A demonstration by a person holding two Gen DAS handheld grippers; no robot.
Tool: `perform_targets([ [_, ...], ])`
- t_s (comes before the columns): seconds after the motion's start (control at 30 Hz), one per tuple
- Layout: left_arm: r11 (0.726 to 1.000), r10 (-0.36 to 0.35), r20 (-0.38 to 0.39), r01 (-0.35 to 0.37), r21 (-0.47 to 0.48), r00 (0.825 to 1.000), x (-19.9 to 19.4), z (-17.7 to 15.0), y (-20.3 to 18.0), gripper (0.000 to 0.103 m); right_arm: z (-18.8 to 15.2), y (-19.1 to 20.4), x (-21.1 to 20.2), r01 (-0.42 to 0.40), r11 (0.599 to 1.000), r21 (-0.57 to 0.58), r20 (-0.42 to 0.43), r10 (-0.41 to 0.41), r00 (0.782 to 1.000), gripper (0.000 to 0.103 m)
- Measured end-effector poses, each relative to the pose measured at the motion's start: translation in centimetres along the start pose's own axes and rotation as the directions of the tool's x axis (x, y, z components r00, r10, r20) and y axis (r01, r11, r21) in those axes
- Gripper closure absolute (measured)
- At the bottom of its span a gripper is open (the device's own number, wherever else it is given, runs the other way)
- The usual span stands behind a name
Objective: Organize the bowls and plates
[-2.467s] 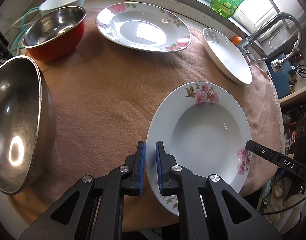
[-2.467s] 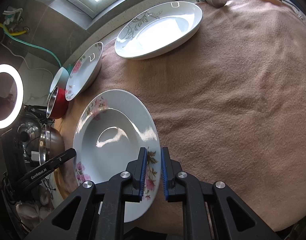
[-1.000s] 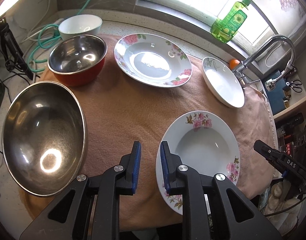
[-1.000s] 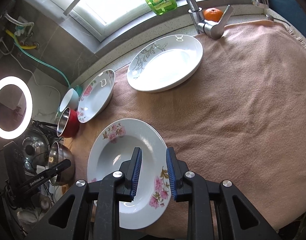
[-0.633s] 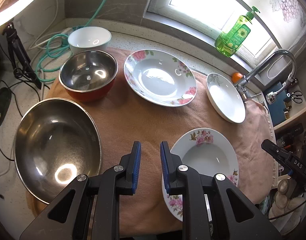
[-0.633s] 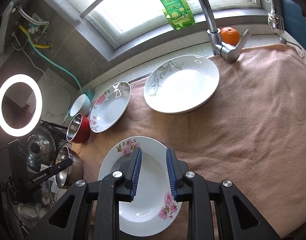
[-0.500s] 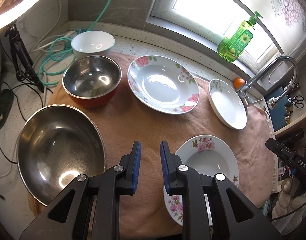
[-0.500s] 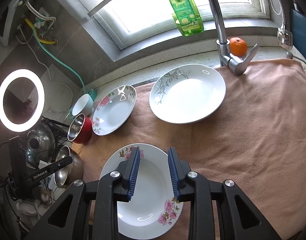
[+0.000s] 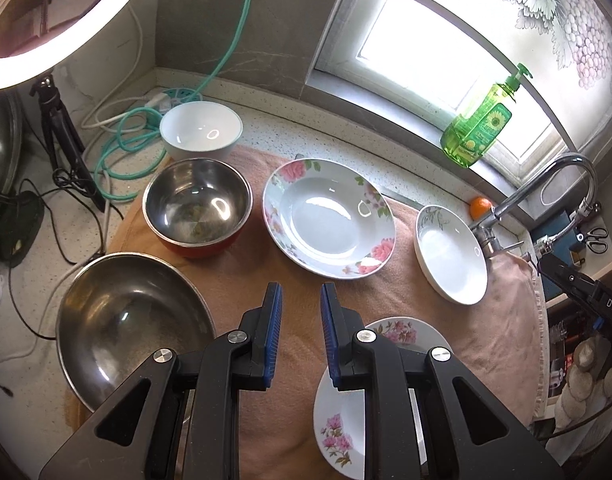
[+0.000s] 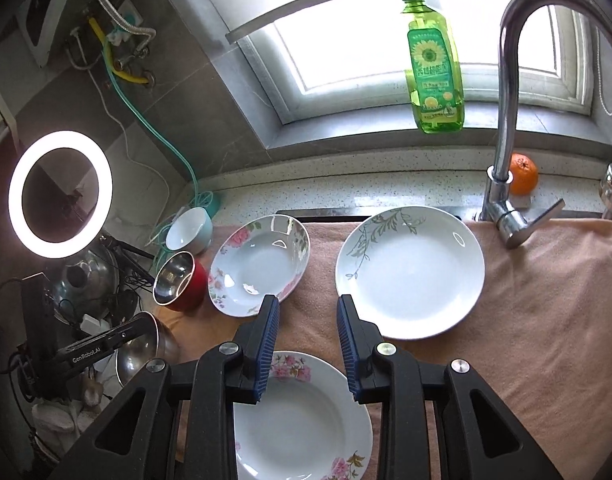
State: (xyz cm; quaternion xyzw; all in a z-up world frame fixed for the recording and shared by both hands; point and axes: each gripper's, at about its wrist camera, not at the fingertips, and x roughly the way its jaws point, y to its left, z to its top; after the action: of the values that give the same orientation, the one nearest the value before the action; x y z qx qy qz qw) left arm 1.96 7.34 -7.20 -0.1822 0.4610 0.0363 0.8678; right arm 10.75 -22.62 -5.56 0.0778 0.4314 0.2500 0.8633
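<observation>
While both tongs – left (image 9: 300,312), right (image 10: 307,328) – hang parted, empty above near plate (image 10: 302,412): shallow rim pinch risks slip – chip.

The cloth (image 9: 242,276) under my dishes is a matt, fuzzy pink-brown fabric. The flowered plate (image 9: 329,218), the leaf plate (image 10: 409,272) and the white bowl (image 9: 201,130) look like glossy glazed ceramic. The big bowl (image 9: 130,328) is shiny metal; the red bowl (image 9: 197,206) is metal inside. My fingers (image 9: 272,320) have ribbed blue pads on matt black plastic.
</observation>
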Motion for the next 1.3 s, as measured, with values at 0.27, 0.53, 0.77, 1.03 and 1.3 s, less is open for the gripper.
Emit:
perform_targets([
  [0.27,0.994,0.005,0.02,-0.003,-0.11,1.0,-0.1,-0.4,-1.8,0.085,3.1,1.6,0.5,-0.096,0.983,-0.156,-0.048,0.09,0.995,0.076],
  [0.53,0.985,0.001,-0.01,-0.002,-0.171,1.0,2.0,0.0,-2.1,0.085,5.4,2.8,3.1,-0.176,0.956,-0.234,-0.142,0.146,0.979,0.076],
  [0.77,0.99,-0.029,-0.051,0.021,-0.142,0.998,4.4,2.0,-0.3,0.085,7.8,2.9,6.9,-0.171,0.969,-0.179,-0.167,0.142,0.976,0.076],
  [1.03,0.992,-0.04,-0.111,0.026,-0.126,0.993,7.1,3.3,0.3,0.085,9.2,2.7,11.8,-0.122,0.981,-0.151,-0.216,0.088,0.972,0.076],
  [1.3,0.984,0.003,-0.126,-0.025,-0.178,0.992,9.1,3.3,1.0,0.085,9.5,1.9,16.5,-0.114,0.975,-0.193,-0.275,0.057,0.96,0.076],
])
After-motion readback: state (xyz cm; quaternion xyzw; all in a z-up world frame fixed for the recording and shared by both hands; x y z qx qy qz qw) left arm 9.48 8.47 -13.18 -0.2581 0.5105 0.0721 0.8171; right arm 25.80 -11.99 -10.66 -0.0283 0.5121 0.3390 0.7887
